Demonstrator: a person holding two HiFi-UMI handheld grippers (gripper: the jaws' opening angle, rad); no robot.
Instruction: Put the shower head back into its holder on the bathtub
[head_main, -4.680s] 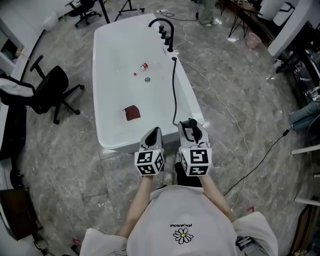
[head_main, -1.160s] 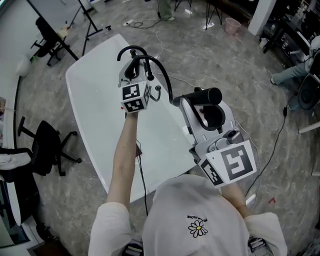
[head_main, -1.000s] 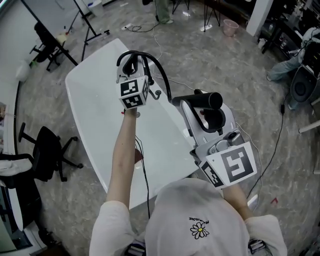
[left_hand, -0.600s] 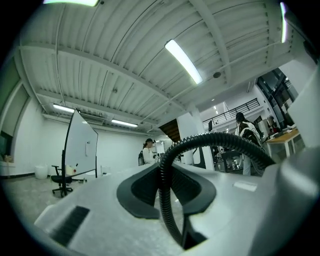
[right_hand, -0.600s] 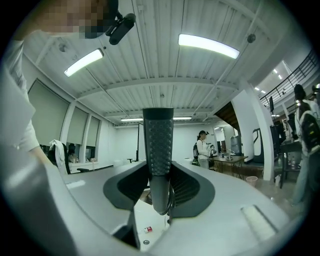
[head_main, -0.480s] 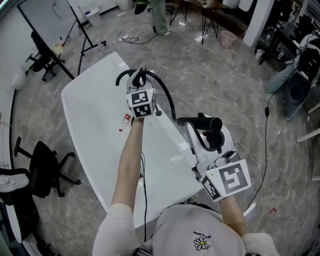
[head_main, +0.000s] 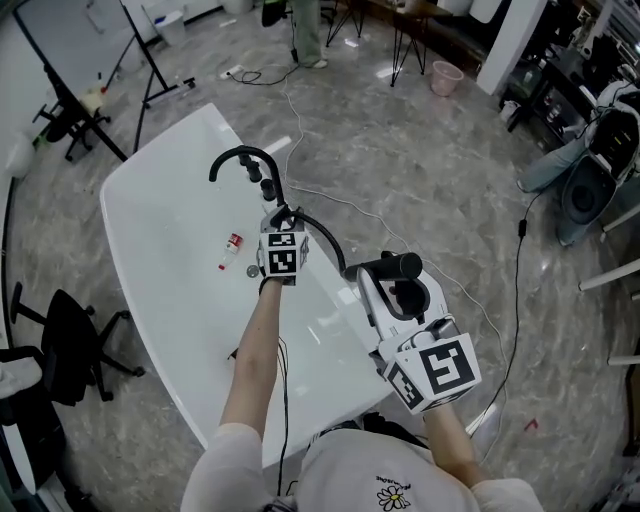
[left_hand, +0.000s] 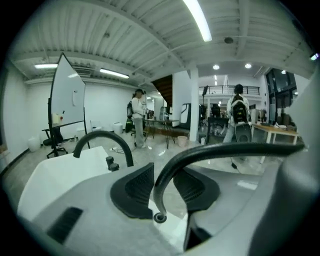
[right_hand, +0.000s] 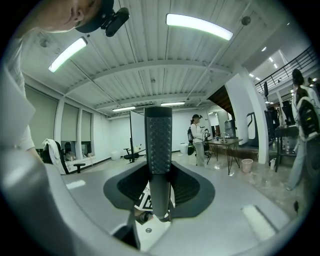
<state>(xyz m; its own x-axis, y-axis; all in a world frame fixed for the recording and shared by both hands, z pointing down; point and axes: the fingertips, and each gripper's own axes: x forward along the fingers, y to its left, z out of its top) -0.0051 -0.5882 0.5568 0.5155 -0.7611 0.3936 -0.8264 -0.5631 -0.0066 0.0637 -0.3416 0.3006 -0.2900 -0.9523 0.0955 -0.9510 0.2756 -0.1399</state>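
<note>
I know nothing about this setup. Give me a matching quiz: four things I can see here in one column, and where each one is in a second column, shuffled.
Things:
1. shower head
2. faucet
3. small bottle
4. office chair

Places:
A. lying inside the bathtub
B. standing on the floor beside the bathtub
C. clamped in the right gripper
D. mounted on the bathtub's rim

Pairs: 1-C, 2-D, 3-A, 4-B
</note>
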